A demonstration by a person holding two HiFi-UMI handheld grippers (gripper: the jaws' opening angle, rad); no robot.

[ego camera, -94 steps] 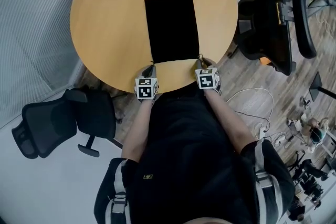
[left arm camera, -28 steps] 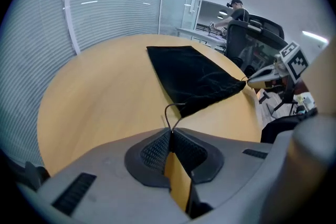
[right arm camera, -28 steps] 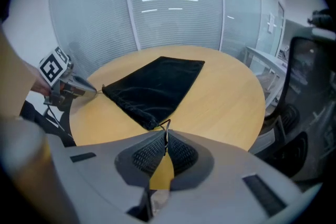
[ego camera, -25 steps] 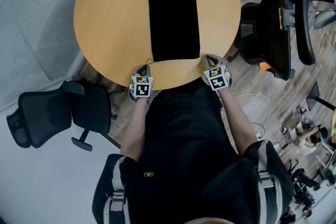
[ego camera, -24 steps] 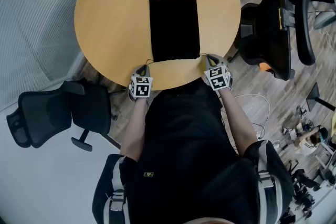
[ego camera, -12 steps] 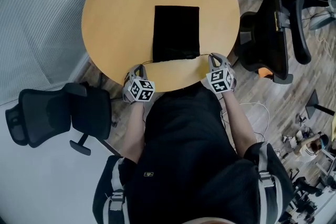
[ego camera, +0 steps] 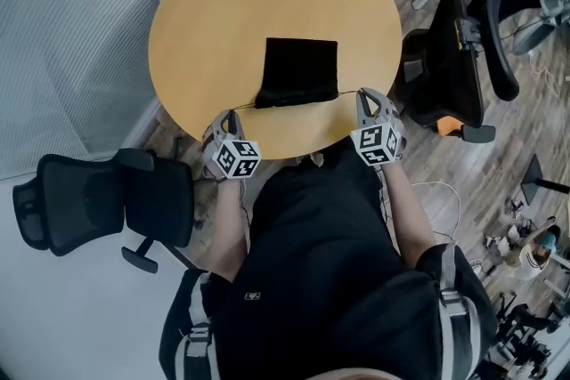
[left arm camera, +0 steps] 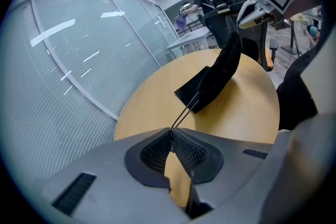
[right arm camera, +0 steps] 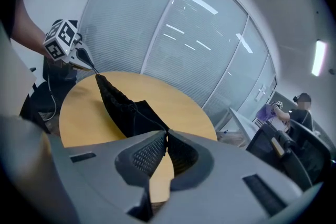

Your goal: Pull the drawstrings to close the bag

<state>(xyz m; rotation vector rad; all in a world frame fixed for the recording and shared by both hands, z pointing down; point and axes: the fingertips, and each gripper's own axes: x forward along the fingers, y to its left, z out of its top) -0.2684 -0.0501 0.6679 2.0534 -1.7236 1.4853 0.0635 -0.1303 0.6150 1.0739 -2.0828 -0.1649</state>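
Because each cord is thin, either could slip free under load: the left tongs (ego camera: 231, 115) are clamped on the left drawstring (ego camera: 246, 107), the right tongs (ego camera: 364, 93) on the right drawstring (ego camera: 349, 92), both taut. Uneven pull would likely drag the bag (ego camera: 300, 71) sideways. It sits at the lower centre of the surface (ego camera: 214, 4), mouth raised toward the frame's bottom, long axis running top to bottom.

Round wooden table (ego camera: 205, 13); black bag (ego camera: 301, 67) far end resting on it.

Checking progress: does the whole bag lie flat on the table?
No, one end of the bag hangs raised off the table by its drawstrings.
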